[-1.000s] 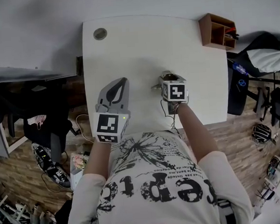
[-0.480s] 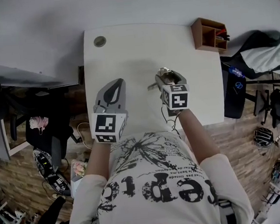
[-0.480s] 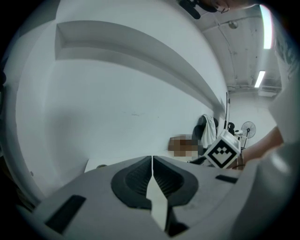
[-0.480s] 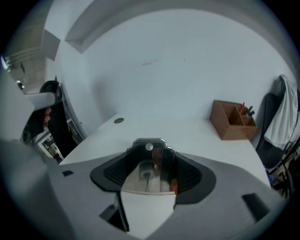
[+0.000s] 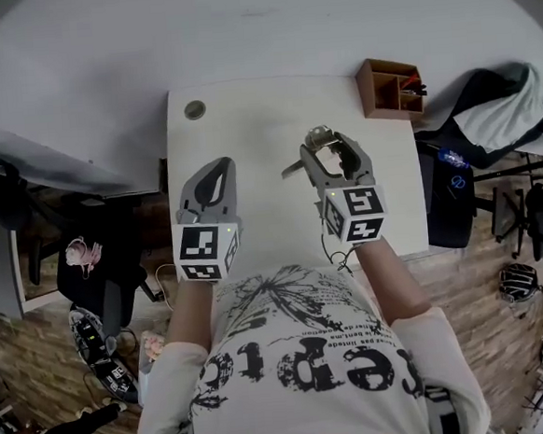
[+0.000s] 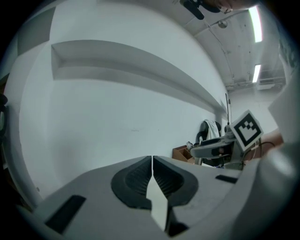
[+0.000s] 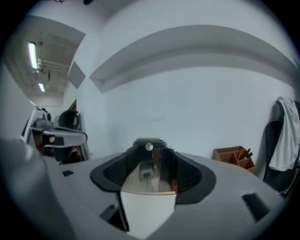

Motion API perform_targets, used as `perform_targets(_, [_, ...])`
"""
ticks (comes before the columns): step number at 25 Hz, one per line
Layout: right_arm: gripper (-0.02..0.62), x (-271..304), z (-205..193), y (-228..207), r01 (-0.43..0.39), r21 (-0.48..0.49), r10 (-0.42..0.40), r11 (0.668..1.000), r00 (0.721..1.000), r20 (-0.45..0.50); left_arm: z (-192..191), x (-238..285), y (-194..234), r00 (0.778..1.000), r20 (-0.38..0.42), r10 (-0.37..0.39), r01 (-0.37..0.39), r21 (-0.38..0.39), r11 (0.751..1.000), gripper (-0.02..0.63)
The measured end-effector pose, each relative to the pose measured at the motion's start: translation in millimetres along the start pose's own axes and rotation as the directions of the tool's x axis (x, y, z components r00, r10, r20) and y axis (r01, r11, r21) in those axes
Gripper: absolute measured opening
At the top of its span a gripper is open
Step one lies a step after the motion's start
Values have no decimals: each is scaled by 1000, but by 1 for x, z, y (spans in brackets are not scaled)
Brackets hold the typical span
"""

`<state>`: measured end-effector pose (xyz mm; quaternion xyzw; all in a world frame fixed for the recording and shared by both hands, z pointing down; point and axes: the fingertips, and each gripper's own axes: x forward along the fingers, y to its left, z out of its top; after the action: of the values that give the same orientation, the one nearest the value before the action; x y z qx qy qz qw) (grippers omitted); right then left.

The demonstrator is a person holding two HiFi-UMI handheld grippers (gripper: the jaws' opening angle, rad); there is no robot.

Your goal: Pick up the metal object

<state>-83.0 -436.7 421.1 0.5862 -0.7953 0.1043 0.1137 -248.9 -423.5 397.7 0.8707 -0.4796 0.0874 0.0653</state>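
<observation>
Nearest: shirt (image 5: 301, 349) carries large dark lettering, upside down to the head view and not reliably readable. Marker cube (image 5: 205, 252) on each tool shows a pattern only, no text. Left tool (image 5: 214, 177) is pressed together on nothing, over the counter's (image 5: 245, 120) left part, probably parked clear. Right tool (image 5: 328, 149) pinches the metal object (image 7: 152, 161) between its pads, apparently lifted off the counter; pick-up judged essentially done. Far corner: wooden organiser (image 5: 390, 88), no label seen.

Office: white desk (image 5: 256, 133), wooden organizer (image 5: 388, 88)
</observation>
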Motion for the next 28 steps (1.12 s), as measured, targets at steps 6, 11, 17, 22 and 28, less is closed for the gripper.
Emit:
perform_targets(6, [279, -29, 56, 2, -39, -14, 41, 999, 981, 187, 28, -3, -3, 998, 53, 29, -30, 16, 999, 11])
perform_targets(11, [279, -39, 72, 1, -29, -43, 38, 999, 971, 237, 44, -5, -6, 996, 83, 33, -35, 31, 999, 11])
perform_targets(17, [279, -39, 68, -1, -27, -40, 35, 999, 972, 232, 47, -5, -14, 996, 87, 28, -32, 40, 999, 11])
perform_targets(22, [279, -36, 63, 0, -41, -40, 48, 998, 975, 217, 47, -4, -17, 996, 86, 31, -35, 39, 999, 11])
perform_targets(28, [279, -34, 62, 4, -56, -31, 61, 998, 975, 213, 43, -5, -17, 997, 71, 43, -45, 27, 999, 11])
